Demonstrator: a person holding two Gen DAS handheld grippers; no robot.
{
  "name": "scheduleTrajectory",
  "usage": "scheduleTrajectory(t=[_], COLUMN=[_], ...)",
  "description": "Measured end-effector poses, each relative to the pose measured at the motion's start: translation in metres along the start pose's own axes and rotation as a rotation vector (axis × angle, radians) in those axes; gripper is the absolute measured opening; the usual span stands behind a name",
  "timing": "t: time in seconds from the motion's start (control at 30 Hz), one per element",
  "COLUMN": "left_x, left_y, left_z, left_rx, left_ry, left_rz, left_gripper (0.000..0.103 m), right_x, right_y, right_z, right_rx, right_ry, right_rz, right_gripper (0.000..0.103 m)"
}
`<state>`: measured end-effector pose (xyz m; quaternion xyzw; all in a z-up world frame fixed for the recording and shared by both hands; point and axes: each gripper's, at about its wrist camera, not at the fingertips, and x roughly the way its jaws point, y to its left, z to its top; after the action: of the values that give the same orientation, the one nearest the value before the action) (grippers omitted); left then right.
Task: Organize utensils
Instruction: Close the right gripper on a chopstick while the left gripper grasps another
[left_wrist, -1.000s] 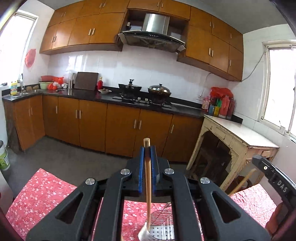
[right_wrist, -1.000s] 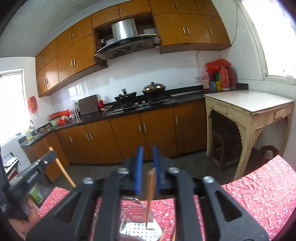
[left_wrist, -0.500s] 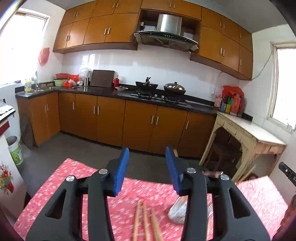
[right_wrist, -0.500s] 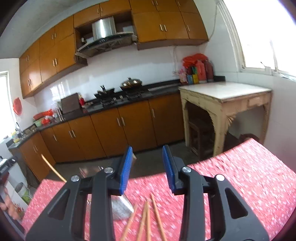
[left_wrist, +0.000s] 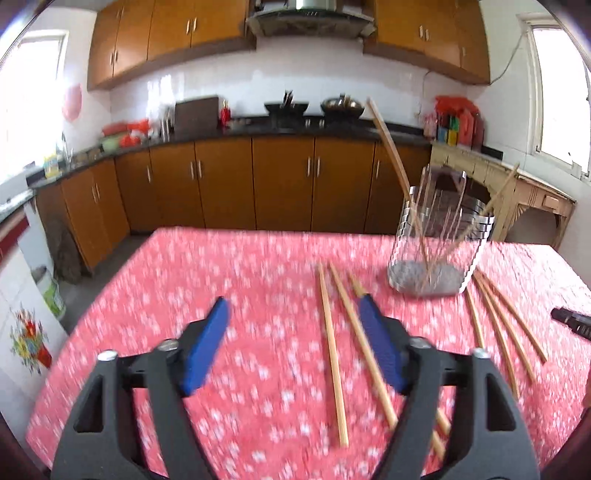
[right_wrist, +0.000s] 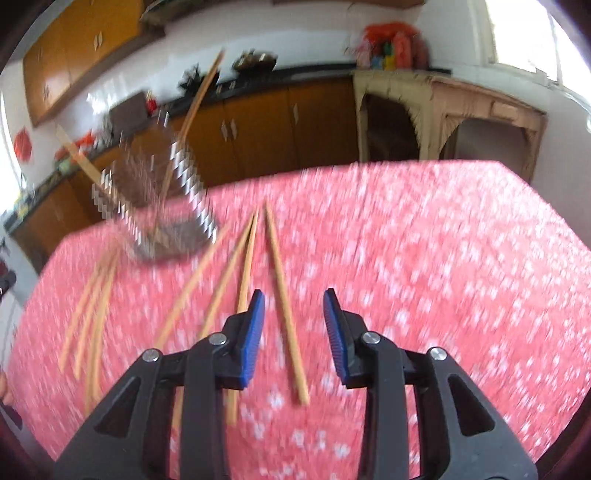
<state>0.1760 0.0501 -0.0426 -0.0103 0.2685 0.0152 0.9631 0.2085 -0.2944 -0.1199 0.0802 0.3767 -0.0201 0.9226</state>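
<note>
A wire metal utensil holder stands on the red floral tablecloth with two wooden chopsticks leaning in it. It also shows in the right wrist view. Several loose chopsticks lie on the cloth in front of the holder, and more lie to its right. My left gripper is open and empty above the cloth, left of the near chopsticks. My right gripper is open and empty, with one chopstick lying below the gap between its jaws.
Brown kitchen cabinets and a dark counter run along the back wall. A worn pale side table stands at the right. A black object lies at the table's right edge. Both views are motion-blurred.
Both grippers let go of their chopsticks into the holder, opened, and pulled back and tilted down toward the loose chopsticks on the cloth.
</note>
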Motion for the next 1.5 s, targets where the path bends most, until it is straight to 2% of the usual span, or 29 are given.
scheduleTrajectory(t=[0.2, 0.27, 0.3, 0.4, 0.5, 0.6, 0.8, 0.97, 1.2, 1.5], left_x=[0.002, 0.002, 0.004, 0.008, 0.016, 0.025, 0.044, 0.058, 0.089, 0.093], left_y=[-0.002, -0.002, -0.002, -0.003, -0.008, -0.013, -0.022, -0.026, 0.000, 0.013], left_z=[-0.023, -0.029, -0.032, -0.044, -0.054, -0.060, -0.067, -0.066, -0.047, -0.042], left_rx=[0.010, 0.005, 0.004, 0.014, 0.038, 0.051, 0.042, 0.071, 0.043, 0.000], left_ry=[0.068, 0.087, 0.100, 0.145, 0.194, 0.241, 0.342, 0.355, 0.347, 0.336], left_rz=[-0.026, -0.043, -0.049, -0.064, -0.073, -0.078, -0.088, -0.039, 0.011, -0.030], left_gripper=[0.083, 0.083, 0.083, 0.081, 0.071, 0.061, 0.040, 0.008, 0.008, 0.008], right_x=[0.021, 0.022, 0.023, 0.026, 0.030, 0.035, 0.039, 0.047, 0.053, 0.055], right_y=[0.007, 0.006, 0.005, -0.004, -0.022, -0.037, -0.037, -0.041, -0.058, -0.061], right_z=[-0.027, -0.032, -0.032, -0.024, -0.015, -0.009, -0.005, 0.002, 0.012, 0.011], right_rx=[-0.029, -0.036, -0.039, 0.015, 0.093, 0.169, 0.165, 0.174, 0.190, 0.179], right_ry=[0.092, 0.087, 0.087, 0.096, 0.091, 0.095, 0.093, 0.092, 0.079, 0.060], right_rz=[-0.025, -0.052, -0.067, -0.068, -0.133, -0.134, -0.139, -0.145, -0.183, -0.198], right_gripper=[0.028, 0.021, 0.011, 0.008, 0.007, 0.007, 0.008, 0.008, 0.008, 0.008])
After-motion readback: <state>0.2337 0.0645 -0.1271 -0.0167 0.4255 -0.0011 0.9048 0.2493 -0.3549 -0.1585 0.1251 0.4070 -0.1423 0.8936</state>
